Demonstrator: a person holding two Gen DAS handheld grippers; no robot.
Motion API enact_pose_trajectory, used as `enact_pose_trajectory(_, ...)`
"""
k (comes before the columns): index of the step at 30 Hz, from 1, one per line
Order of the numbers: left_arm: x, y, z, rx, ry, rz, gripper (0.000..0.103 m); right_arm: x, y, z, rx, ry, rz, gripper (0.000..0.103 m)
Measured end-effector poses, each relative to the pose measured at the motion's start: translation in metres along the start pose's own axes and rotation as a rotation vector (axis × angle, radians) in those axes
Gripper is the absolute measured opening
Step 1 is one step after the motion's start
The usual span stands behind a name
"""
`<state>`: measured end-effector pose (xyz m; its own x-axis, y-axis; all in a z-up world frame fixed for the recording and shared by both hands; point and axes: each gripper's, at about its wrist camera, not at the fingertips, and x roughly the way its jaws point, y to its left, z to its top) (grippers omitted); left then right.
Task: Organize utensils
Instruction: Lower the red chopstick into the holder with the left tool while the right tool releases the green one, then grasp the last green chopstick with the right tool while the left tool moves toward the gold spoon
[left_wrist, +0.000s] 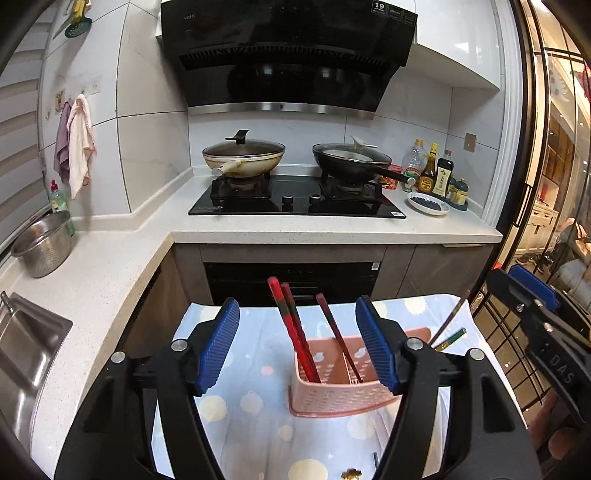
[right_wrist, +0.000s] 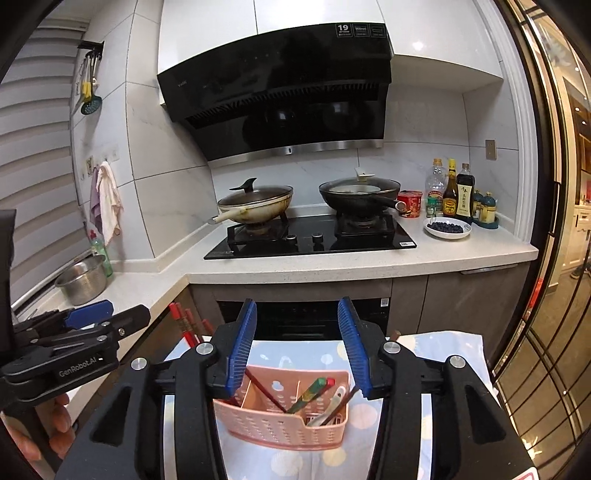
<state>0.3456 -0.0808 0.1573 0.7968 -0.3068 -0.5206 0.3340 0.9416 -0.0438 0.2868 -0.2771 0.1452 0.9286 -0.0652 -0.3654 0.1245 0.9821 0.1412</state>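
Chopstick (right_wrist: 396, 335) tip behind hand-held gripper (right_wrist: 299, 350)

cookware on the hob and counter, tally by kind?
Lidded pans on the hob: 2 (cream lidded pan, black lidded pan)
Perforated steel pot near the counter's left end: 1
White plate of blueberries: 1
Total: 4

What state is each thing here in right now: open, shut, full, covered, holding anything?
Left gripper: open, holding nothing.
Right gripper: open, holding nothing.
Pink utensil basket: upright on the cloth, holding chopsticks and a white spoon.
Red chopsticks: standing tilted in the basket.
Beige wok: lid on.
Black pan: lid on.
White dish: holds blueberries.
Steel pot: uncovered.
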Motion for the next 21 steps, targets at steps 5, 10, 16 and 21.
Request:
enact_pose_trajectory(5,-0.021,-0.001,-0.017,0.008,0.002,0.007,0.071,-0.033,-0.003,-0.013,0.021,-0.005,0.013,0.048)
enact_pose_trajectory(10,-0.041,-0.005,-0.041,0.018,0.019,0.020,0.080,-0.066,-0.003,-0.037,0.019,0.014,0.017,0.056)
enact_pose_trajectory(16,-0.064,-0.007,-0.075,0.027,0.039,0.023,0.084,-0.097,-0.001,-0.080,0.019,0.064,0.015,0.057)
enact_pose_trajectory(21,-0.078,-0.009,-0.109,0.029,0.068,0.039,0.085,-0.116,0.005,-0.120,-0.001,0.118,0.002,0.057)
